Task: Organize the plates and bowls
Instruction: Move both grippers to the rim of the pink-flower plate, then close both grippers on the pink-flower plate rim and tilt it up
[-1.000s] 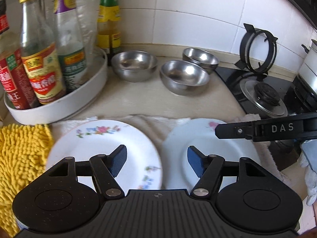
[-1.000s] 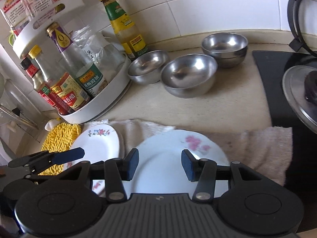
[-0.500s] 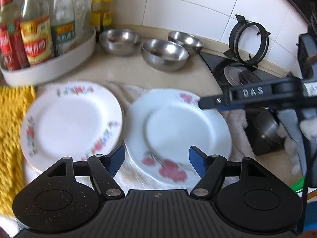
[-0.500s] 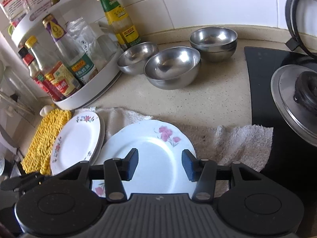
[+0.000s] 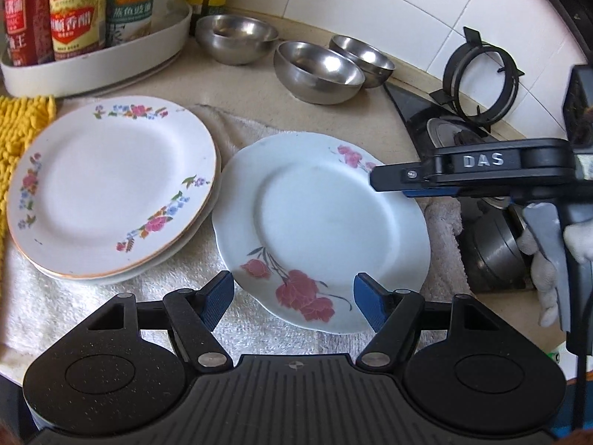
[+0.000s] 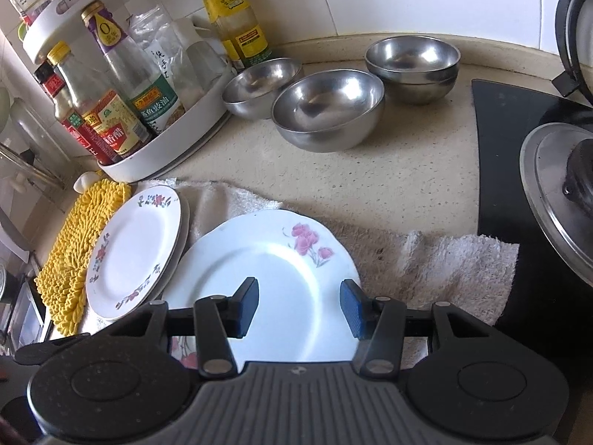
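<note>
The pink-flowered plate (image 5: 318, 222) is seen on the towel (image 6: 444, 259), below the spread, empty jaws of both grippers (image 5: 292, 302) (image 6: 298, 306). Its near rim is hidden by the right gripper.

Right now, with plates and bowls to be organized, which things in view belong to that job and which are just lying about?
Belong to the job:
- pink-flower plate
- stacked floral plates
- steel bowls

Just lying about:
- sauce bottles in the white rack
- yellow mat
- towel
- stove burner
</note>
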